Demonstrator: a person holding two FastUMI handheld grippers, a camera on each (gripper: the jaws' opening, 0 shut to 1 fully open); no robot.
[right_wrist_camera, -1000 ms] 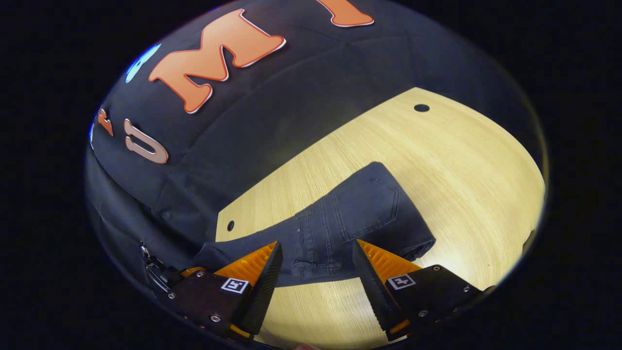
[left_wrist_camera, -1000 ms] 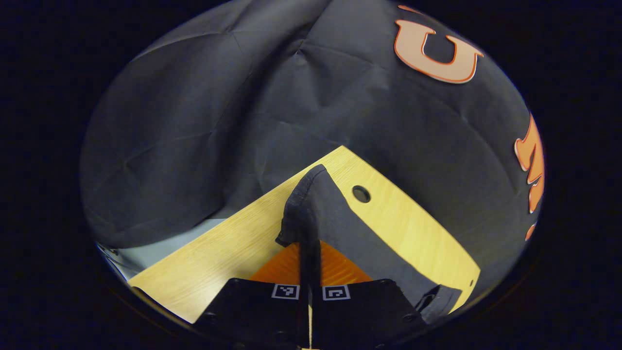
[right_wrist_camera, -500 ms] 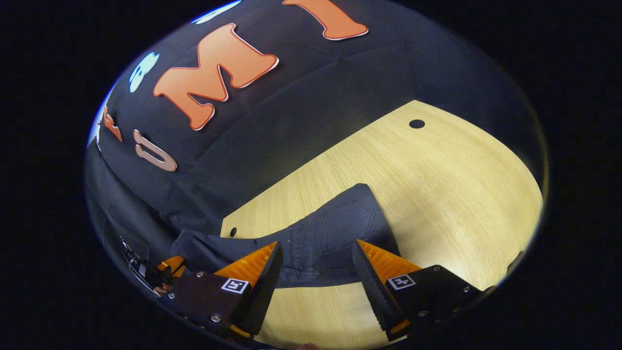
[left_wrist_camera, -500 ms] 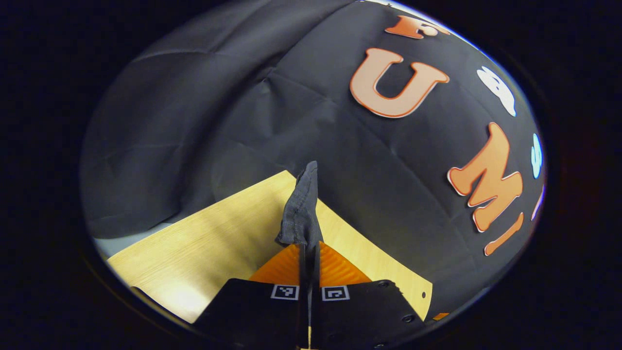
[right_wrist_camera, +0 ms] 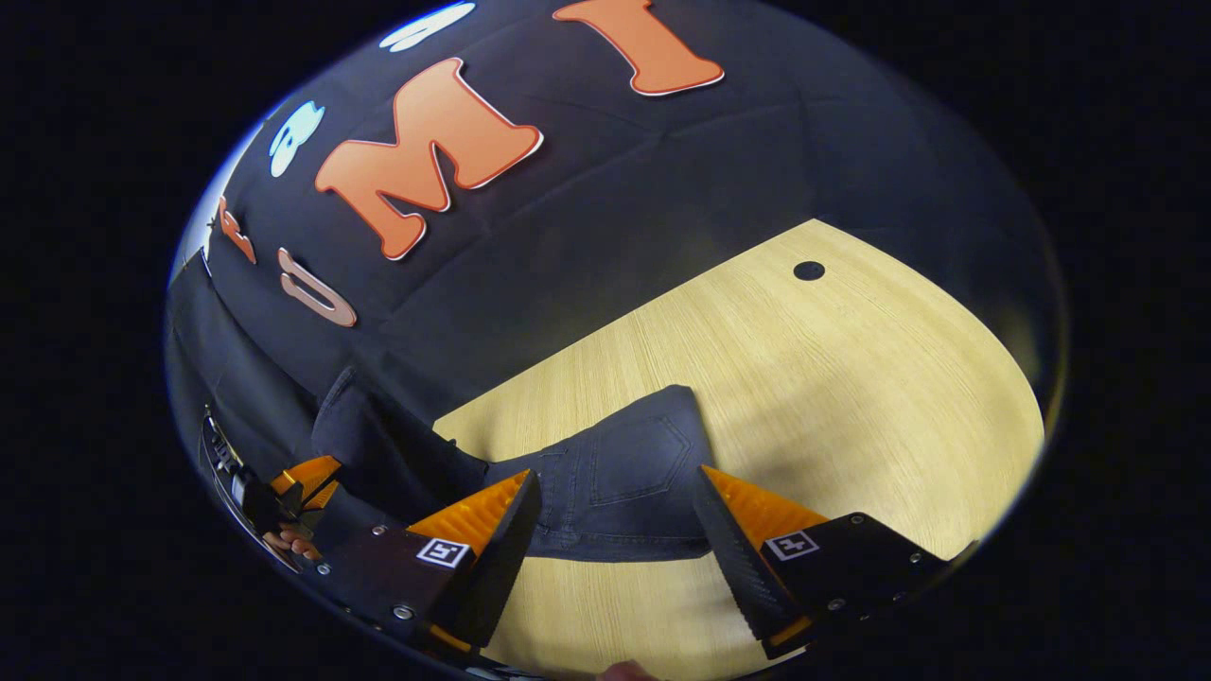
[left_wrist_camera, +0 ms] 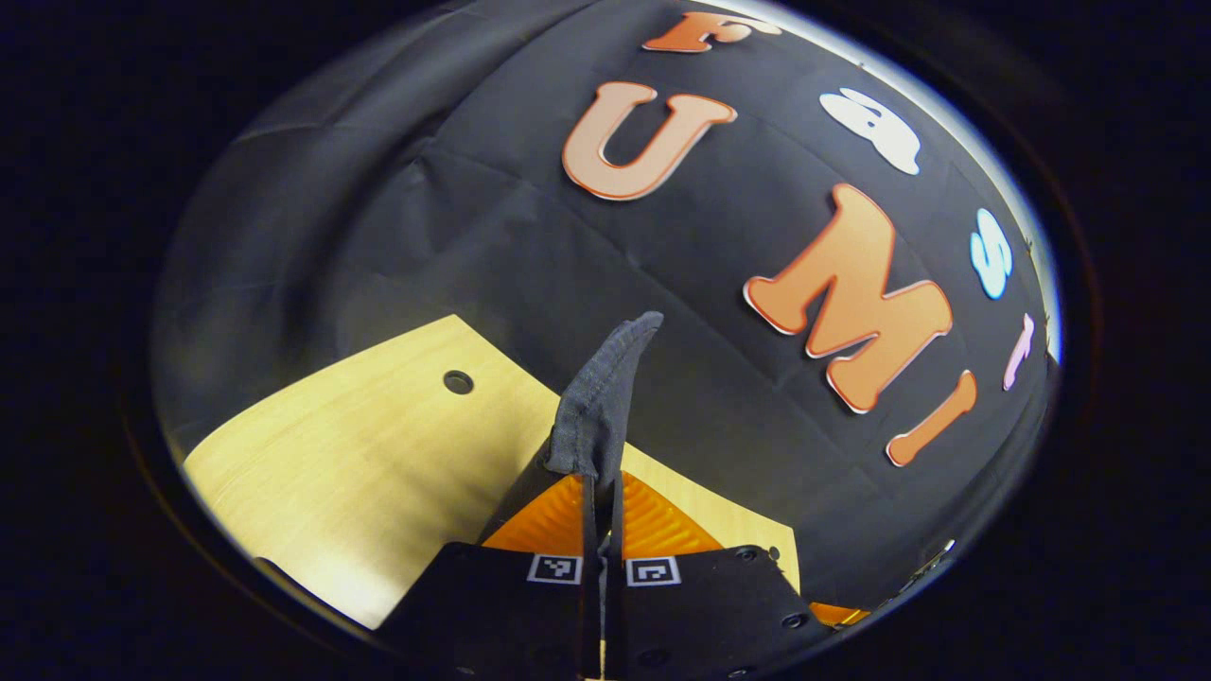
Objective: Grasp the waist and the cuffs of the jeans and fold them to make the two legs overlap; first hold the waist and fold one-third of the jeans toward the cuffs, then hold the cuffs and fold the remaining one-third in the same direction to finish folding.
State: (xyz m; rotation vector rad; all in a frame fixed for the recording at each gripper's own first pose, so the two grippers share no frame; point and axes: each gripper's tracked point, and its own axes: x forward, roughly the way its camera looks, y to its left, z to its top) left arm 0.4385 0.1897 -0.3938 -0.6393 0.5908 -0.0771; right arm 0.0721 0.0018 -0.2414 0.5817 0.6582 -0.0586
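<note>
- Two grippers are at work: the left gripper (left_wrist_camera: 601, 492) has its jaws pressed together on a fold of the jeans (left_wrist_camera: 601, 407), which stands up from the fingertips at lower centre of the left gripper view.
- The right gripper (right_wrist_camera: 615, 530) has its jaws spread wide with nothing between them, poised over the waist end of the jeans (right_wrist_camera: 624, 473) at lower centre of the right gripper view.
- The jeans lie on the wooden table (right_wrist_camera: 804, 378), back pocket facing up; their long axis runs from the waist near the frame's centre toward the lower left, where the cloth rises off the table to the left gripper (right_wrist_camera: 303, 478).
- My reading is that the first fold, laying leg over leg, is in hand, one end lifted and the waist not yet gripped.
- Next, I judge, the right gripper must come down and close on the waistband, so both ends can be carried across together.
</note>
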